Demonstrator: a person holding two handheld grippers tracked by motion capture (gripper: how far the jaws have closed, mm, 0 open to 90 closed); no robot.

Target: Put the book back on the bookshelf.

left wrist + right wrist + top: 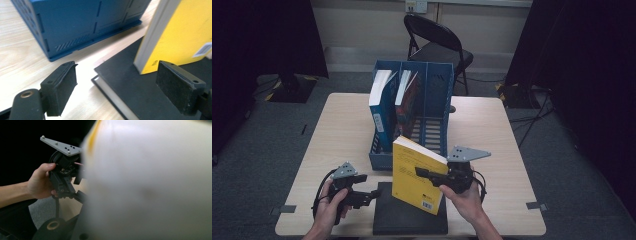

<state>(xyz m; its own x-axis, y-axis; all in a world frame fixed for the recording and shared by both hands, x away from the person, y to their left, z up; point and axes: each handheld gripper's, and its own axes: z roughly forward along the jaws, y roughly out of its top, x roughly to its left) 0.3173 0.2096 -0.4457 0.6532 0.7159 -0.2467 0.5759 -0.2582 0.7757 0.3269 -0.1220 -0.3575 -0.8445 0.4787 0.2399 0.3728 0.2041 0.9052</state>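
Two grippers are in our hands over the pale wooden table (492,125), the largest thing before us. At its middle stands the blue file rack (432,100), with a blue book (379,107) upright in its left compartment and a red-spined one (404,97) in the next; the right compartment looks bare. Nearer to us a black book (412,217) lies flat at the table's front edge, just in front of the rack. On it we stand the yellow book (417,175) upright and a little tilted, its lower corner touching the black cover. Our right gripper (432,174) is clamped on the yellow book's right edge, with the cover pressed close against its camera. Our left gripper (369,196) sits released at the black book's left edge, jaws spread wide with nothing between them, the yellow book's corner just beyond the right pad (177,87).
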